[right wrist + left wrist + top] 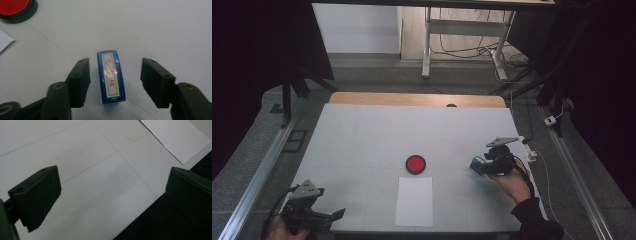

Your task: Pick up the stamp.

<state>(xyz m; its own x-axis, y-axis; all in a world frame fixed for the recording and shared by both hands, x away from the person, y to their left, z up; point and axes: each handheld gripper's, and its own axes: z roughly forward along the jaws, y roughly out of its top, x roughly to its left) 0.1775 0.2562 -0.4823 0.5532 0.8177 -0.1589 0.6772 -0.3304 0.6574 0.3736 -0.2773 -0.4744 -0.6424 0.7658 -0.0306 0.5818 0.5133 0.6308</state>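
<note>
Straddling the blue stamp (111, 76), the right gripper (113, 82) has its jaws either side of the body with a visible gap at each pad, so not pinching, spread around it. Stamp stands on the white table (162, 30) between the jaws, label face up toward the gripper camera, red characters inside a red frame on a white strip. In the high view the right gripper (492, 162) sits near the table's right edge, the person's right hand (517, 182) wrapped around its body, stamp (476, 164) at its tip. Ahead and off to the jaw's left in the right gripper view is the red ink pad (16, 10) in a black round case, with a corner of the white sheet of paper (5, 41) just below it. High view: ink pad (415, 163) well apart from the stamp toward table centre, paper (414, 201) just on the near side of the pad. Left gripper (112, 197) is at the near left corner, jaws spread wide with nothing between them, bare table under them, paper (175, 137) corner beyond its right jaw. Left gripper (312, 215) well apart from everything else.
</note>
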